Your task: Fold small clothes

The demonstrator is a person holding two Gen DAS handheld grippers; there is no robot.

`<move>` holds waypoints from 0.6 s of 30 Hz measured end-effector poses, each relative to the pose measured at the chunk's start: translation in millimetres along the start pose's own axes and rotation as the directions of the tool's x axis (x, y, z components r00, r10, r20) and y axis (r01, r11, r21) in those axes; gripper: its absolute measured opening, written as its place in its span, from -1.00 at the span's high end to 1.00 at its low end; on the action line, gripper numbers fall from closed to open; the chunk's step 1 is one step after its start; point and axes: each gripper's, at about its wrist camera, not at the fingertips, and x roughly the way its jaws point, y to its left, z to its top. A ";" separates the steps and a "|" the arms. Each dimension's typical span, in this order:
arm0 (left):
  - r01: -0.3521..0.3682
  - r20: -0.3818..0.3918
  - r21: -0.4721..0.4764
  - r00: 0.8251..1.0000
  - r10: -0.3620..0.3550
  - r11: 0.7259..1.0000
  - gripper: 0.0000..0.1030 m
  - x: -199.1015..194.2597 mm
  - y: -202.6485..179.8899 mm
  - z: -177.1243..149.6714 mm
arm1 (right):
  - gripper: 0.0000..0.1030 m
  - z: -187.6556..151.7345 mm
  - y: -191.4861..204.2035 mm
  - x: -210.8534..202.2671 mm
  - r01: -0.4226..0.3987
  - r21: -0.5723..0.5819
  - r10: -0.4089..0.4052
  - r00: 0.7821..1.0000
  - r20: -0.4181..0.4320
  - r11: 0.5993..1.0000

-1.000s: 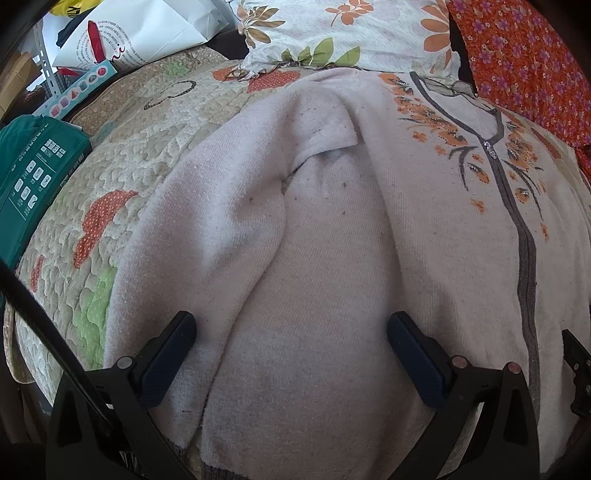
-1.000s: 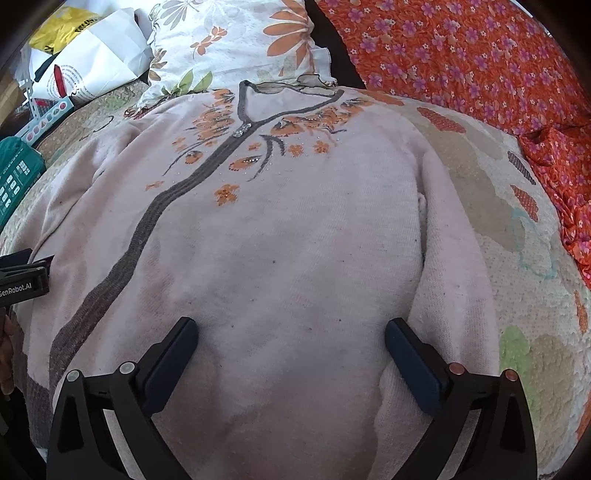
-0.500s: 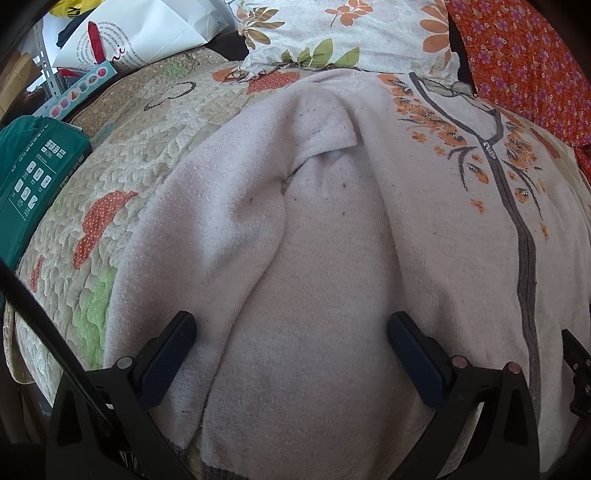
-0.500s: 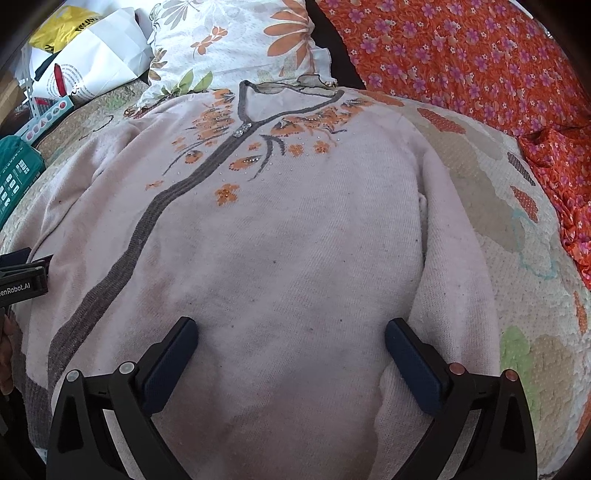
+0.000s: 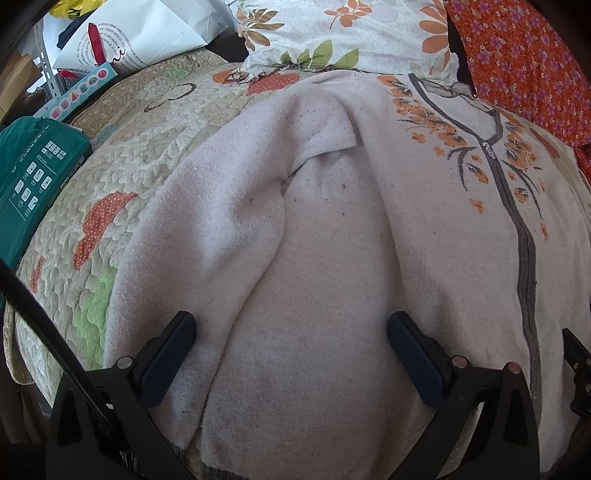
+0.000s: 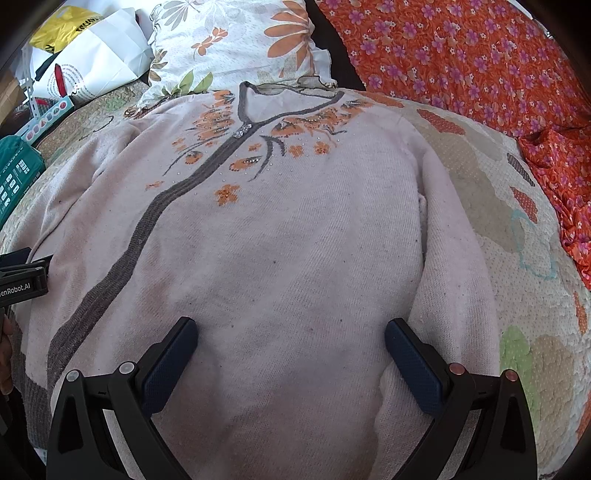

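Observation:
A pale pink knit sweater [image 5: 332, 258] [image 6: 295, 240] with an orange flower pattern and a grey front stripe lies flat, face up, on a quilted bed. Its left sleeve [image 5: 207, 229] is laid down along the body, and its right sleeve [image 6: 454, 266] lies along the other side. My left gripper [image 5: 291, 332] hovers open over the hem area near the left sleeve, with nothing between its fingers. Over the lower right part of the sweater my right gripper [image 6: 290, 332] is also open and holds nothing. The left gripper's body [image 6: 22, 277] shows at the right wrist view's left edge.
The quilted bedspread [image 5: 122, 184] [image 6: 517, 240] surrounds the sweater. A flowered pillow [image 6: 236, 44] lies beyond the collar, orange flowered fabric [image 6: 461, 55] at the right. A white paper bag [image 5: 140, 33], a green box [image 5: 33, 177] and a toy box [image 5: 81, 92] stand off the bed's left side.

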 end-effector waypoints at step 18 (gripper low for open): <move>-0.133 -0.086 -0.072 0.988 0.127 0.988 -1.00 5.9 -5.1 19.6 | -0.99 1.8 -1.2 -2.0 0.001 0.024 -0.003 0.998 0.066 1.000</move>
